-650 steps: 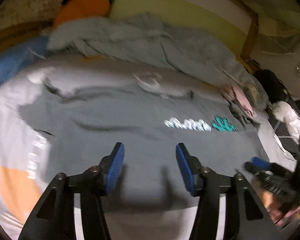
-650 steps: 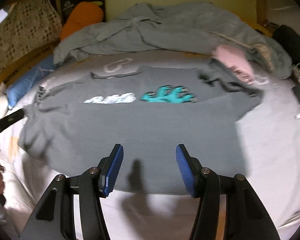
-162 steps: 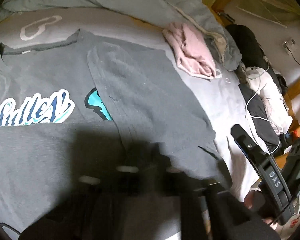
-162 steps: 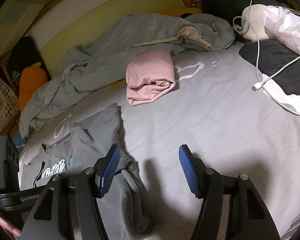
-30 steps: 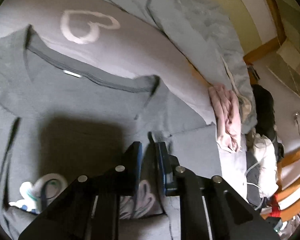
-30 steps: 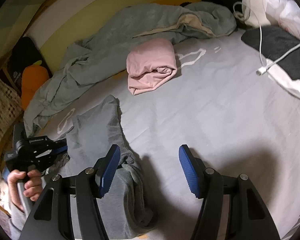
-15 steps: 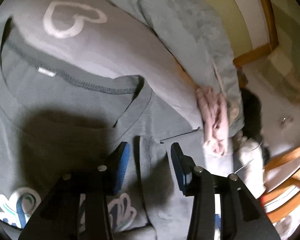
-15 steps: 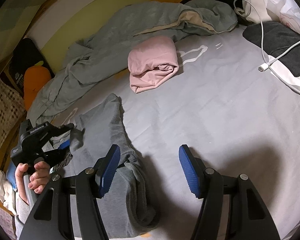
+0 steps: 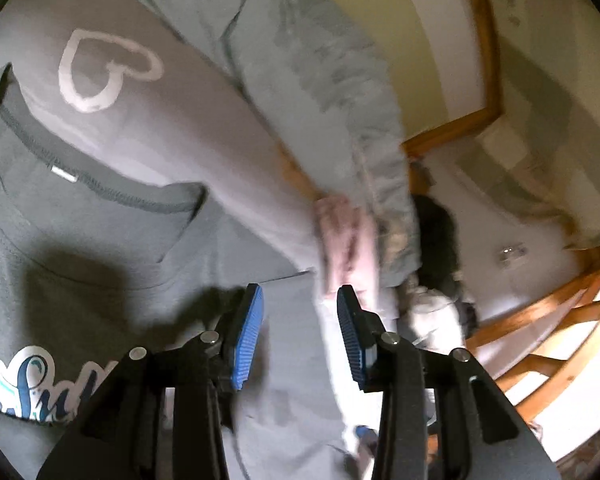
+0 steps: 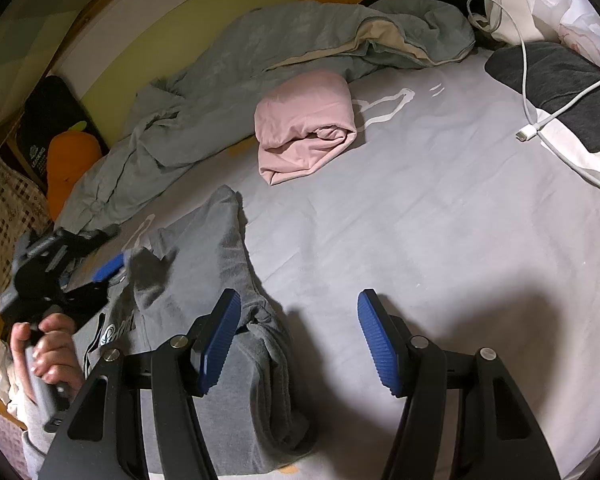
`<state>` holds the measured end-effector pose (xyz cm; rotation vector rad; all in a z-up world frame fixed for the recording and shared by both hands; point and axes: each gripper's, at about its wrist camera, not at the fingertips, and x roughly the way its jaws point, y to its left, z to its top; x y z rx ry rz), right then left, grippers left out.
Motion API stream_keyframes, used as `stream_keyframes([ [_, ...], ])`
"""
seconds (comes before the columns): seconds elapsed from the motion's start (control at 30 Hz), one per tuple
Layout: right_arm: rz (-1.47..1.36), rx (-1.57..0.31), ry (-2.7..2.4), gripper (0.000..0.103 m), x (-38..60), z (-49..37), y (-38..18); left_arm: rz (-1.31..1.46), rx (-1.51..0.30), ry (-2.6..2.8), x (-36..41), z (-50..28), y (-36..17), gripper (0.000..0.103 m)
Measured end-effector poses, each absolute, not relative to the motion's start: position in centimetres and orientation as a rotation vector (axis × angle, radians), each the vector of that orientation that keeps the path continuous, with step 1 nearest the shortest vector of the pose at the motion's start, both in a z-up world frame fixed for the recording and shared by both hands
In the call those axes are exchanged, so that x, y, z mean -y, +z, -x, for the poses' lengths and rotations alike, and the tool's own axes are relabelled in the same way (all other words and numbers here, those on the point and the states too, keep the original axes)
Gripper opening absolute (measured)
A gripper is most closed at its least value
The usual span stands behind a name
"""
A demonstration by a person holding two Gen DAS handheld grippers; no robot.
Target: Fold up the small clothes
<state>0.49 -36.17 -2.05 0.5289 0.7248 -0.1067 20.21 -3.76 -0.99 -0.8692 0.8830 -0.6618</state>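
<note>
**Grey T-shirt partly folded on bed; both grippers empty**

Right wrist view: the right gripper [image 10: 300, 336] stood at the bottom of the frame, jaws held wide apart with nothing between them. The grey T-shirt [image 10: 204, 264] lay at lower left; its bunched, folded edge ran beside and just under the left-hand blue pad [image 10: 220, 340], while the right-hand pad stood over bare grey bedsheet [image 10: 420, 216]. Whether the left-hand pad touched the cloth could not be told.

At the left edge of the same frame, a person's hand [image 10: 46, 354] gripped the handle of the left gripper [image 10: 108, 266], whose blue fingertip sat at the shirt's upper corner, near a raised fold of fabric.

Left wrist view: the left gripper [image 9: 298, 336] occupied the bottom centre, jaws partly apart and closing. No cloth was caught between the pads; a folded-over panel of the shirt lay flat below and beyond them. The shirt's collar [image 9: 100, 188] ran across the left of the frame, its printed lettering [image 9: 40, 384] at lower left. The frame was blurred towards the right.

Farther off, a folded pink garment [image 10: 304, 124] rested on the sheet at upper centre, well apart from the shirt. Behind it lay a rumpled grey-green duvet [image 10: 300, 40]. A white charging cable [image 10: 540, 128] trailed at the right, and an orange carrot-shaped cushion [image 10: 66, 164] sat at the far left.
</note>
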Motion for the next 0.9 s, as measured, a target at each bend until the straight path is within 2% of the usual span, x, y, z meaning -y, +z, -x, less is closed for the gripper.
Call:
stream_keyframes([
  [0.23, -0.529, -0.726, -0.107, 0.062, 36.1, -0.5, -2.1, 0.732, -0.813, -0.549, 2.6, -18.9, 1.5, 0.036],
  [0.4, -0.524, -0.726, -0.108, 0.062, 36.1, -0.5, -2.0, 0.660, -0.909, -0.418, 2.7, -19.9, -1.1, 0.036],
  [0.47, -0.521, -0.727, -0.108, 0.062, 36.0, -0.5, -2.0, 0.643, -0.943, -0.372, 2.7, -20.2, -2.2, 0.029],
  [0.57, -0.520, -0.724, -0.113, 0.062, 36.1, -0.4, -1.9, 0.600, -0.985, -0.349, 3.2, -20.1, -3.4, 0.026],
  [0.9, -0.521, -0.721, -0.112, 0.062, 36.1, -0.3, -1.8, 0.767, -1.037, -0.436, 3.7, -20.9, -5.7, 0.026],
])
